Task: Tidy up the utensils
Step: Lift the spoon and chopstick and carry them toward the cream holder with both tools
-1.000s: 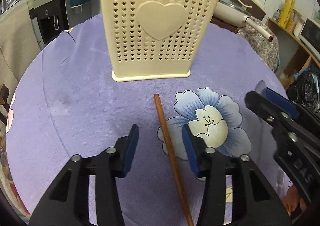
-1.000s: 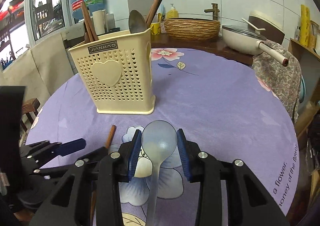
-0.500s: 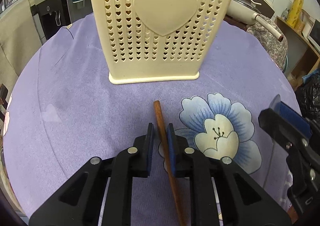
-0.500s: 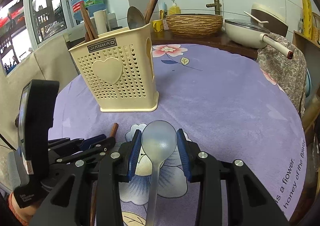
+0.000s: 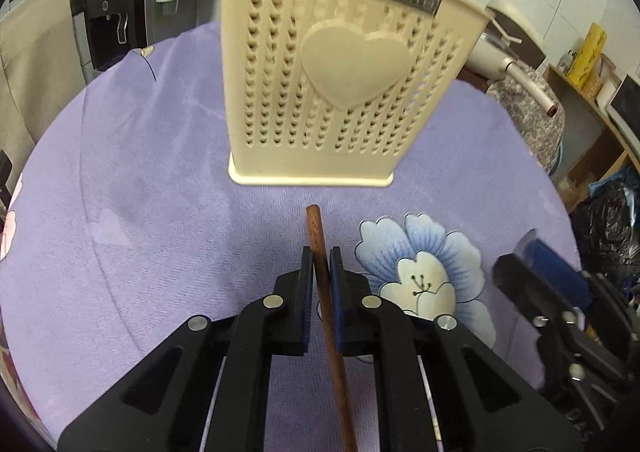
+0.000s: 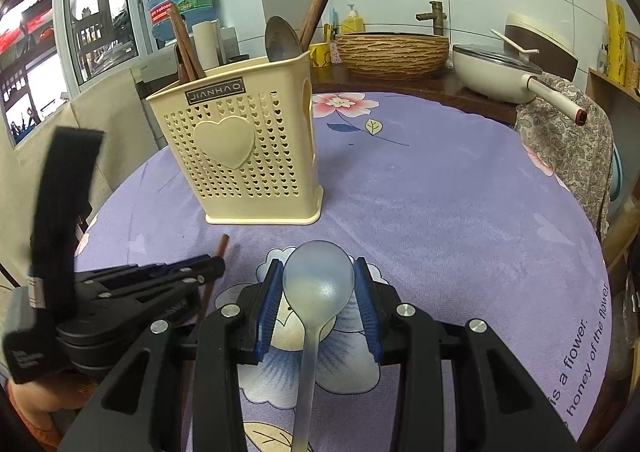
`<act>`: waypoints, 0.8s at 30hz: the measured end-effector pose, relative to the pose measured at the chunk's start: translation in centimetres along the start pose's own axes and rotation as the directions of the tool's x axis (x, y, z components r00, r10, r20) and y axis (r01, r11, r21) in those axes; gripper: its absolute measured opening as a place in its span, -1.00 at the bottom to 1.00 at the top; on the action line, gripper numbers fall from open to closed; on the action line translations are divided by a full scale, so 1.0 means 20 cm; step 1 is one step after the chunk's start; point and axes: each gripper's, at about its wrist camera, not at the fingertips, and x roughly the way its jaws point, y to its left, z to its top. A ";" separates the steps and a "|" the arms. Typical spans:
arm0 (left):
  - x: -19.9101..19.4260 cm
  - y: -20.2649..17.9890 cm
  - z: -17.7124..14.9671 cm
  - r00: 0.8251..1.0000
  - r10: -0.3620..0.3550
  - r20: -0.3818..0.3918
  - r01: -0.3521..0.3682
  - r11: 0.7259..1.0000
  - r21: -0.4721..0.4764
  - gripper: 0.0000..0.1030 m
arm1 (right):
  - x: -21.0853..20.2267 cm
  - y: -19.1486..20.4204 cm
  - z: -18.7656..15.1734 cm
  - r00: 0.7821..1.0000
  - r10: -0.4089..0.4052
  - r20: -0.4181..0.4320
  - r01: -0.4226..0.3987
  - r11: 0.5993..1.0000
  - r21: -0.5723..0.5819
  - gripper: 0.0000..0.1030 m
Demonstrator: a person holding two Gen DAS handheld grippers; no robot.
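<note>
Left tongs [image 5: 321, 272] are clamped on the wooden chopstick [image 5: 320, 252] just before the holder [image 5: 340, 84]; right tongs [image 6: 319, 284] grip the translucent spoon [image 6: 318, 284]. An off-centre grip may let the chopstick pivot and miss the holder.

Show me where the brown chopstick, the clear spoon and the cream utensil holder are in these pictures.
brown chopstick [image 5: 314, 230]: left wrist view, on the bare shaft just ahead of the pads.
clear spoon [image 6: 318, 278]: right wrist view, on the middle of its bowl.
cream utensil holder [image 6: 225, 141]: right wrist view, on the raised heart on its front.
</note>
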 end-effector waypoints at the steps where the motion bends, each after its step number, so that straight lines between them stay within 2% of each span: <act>1: -0.05 0.01 0.01 1.000 -0.011 0.018 0.011 1.000 -0.001 -0.83 | -0.01 0.01 0.00 1.000 0.002 0.002 -0.002 1.000 -0.002 -0.31; 8: -0.36 0.07 0.04 0.989 -0.063 0.132 0.064 0.998 -0.005 -0.84 | -0.10 0.06 0.03 0.999 0.017 0.040 -0.016 1.000 -0.026 -0.31; 14: -0.62 0.10 0.05 0.971 -0.087 0.224 0.084 0.996 0.024 -0.84 | -0.20 0.07 0.09 0.994 0.093 0.050 -0.092 0.996 -0.008 -0.31; 16: -0.68 0.12 0.05 0.966 -0.094 0.241 0.091 0.996 0.026 -0.84 | -0.24 0.07 0.10 0.991 0.121 0.049 -0.122 0.993 0.007 -0.31; 24: -0.85 0.17 0.06 0.948 -0.104 0.300 0.104 0.994 0.016 -0.85 | -0.33 0.10 0.17 0.986 0.143 0.080 -0.142 0.990 -0.022 -0.31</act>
